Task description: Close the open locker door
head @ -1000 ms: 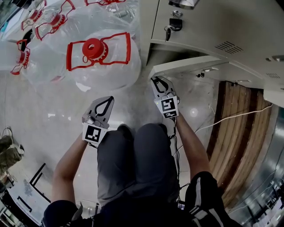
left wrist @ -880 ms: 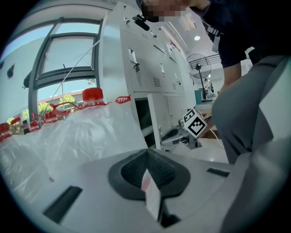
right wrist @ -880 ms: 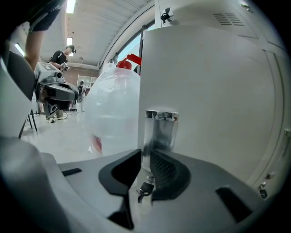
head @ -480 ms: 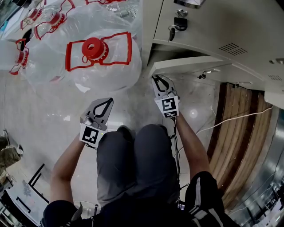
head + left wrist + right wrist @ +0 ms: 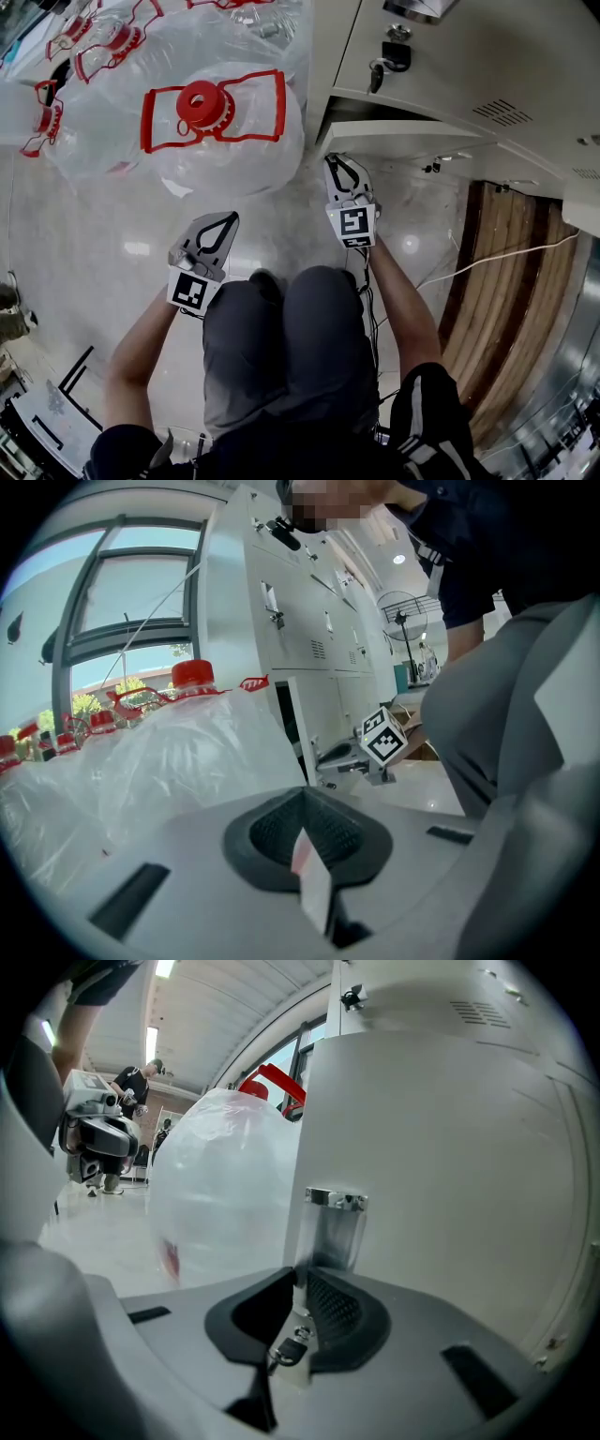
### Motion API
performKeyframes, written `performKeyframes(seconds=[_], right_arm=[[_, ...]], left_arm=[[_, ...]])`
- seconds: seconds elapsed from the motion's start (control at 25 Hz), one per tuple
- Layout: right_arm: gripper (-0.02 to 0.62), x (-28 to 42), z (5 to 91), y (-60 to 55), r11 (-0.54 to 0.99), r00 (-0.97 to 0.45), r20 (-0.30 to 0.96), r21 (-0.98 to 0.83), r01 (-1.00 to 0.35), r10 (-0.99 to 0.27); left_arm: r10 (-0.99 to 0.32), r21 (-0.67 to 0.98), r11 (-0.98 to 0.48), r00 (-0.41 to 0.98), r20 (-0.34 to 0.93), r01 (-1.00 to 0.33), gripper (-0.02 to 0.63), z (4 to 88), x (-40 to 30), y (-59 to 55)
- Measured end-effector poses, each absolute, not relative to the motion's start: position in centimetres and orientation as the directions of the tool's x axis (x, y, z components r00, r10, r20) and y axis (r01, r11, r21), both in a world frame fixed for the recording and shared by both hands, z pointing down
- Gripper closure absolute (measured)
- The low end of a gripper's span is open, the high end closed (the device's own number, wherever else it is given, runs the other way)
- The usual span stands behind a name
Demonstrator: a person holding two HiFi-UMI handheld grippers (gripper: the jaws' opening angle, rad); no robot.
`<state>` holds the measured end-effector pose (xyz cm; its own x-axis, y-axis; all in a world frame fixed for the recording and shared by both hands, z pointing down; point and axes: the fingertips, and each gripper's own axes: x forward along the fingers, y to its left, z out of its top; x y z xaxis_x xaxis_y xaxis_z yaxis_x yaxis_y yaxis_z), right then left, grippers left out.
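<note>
- Pale grey sheet metal: the locker door [image 5: 403, 138] hangs open from the bottom row of the locker bank [image 5: 469, 56]. It stands out over the floor [image 5: 94, 244], with its free edge towards the bagged water bottles [image 5: 225, 131].
- The right gripper [image 5: 341, 167] is pinched tight on that free edge. In the right gripper view its pads close round the thin lip just under the shiny latch plate [image 5: 335, 1200], and a small key [image 5: 289, 1352] dangles between them.
- The left gripper [image 5: 221, 221] hangs over the floor well apart from the door, jaws together and holding nothing.
- Likely step: swinging the door in towards the locker bank, which has barely begun.
- Risks, as I judge them:
  - The hold is only on a narrow lip, so a sideways push could slide the pads off and leave the door ajar.
  - If the pinch is kept too long, the fingertips or the hanging key could be trapped between door and frame, and the door would not seat.
  - The bottles lie just beside the right gripper, so a wide elbow swing may nudge the bag.
- Against a second ago, both grippers sit at much the same spots, the right one still on the edge. The gap between door and locker front looks slightly narrower, though the head camera has also shifted.
</note>
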<state>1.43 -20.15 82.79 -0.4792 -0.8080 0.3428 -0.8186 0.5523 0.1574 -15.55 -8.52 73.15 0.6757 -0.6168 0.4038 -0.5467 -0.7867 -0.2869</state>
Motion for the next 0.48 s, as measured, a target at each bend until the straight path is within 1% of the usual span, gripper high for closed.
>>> performKeyframes(seconds=[0.12,0.24,0.48], right_arm=[[0.548,1.4,82.8,-20.9,0.540,-0.456,0.348,0.198,-0.818,-0.819],[0.549,1.4,82.8,-21.4,0.524,-0.441,0.344,0.201,-0.828,-0.829],[0.557,1.4,82.7,-22.6,0.497,-0.443,0.325,0.101,-0.862,-0.835]], left_arm=[[-0.623,-0.295,-0.782,0.674,0.398,-0.549,0.601,73.2,-15.7,-8.8],[-0.625,-0.302,-0.780,0.666,0.406,-0.548,0.601,73.3,-16.0,-8.9],[-0.629,-0.299,-0.777,0.659,0.413,-0.554,0.601,73.2,-16.5,-9.0]])
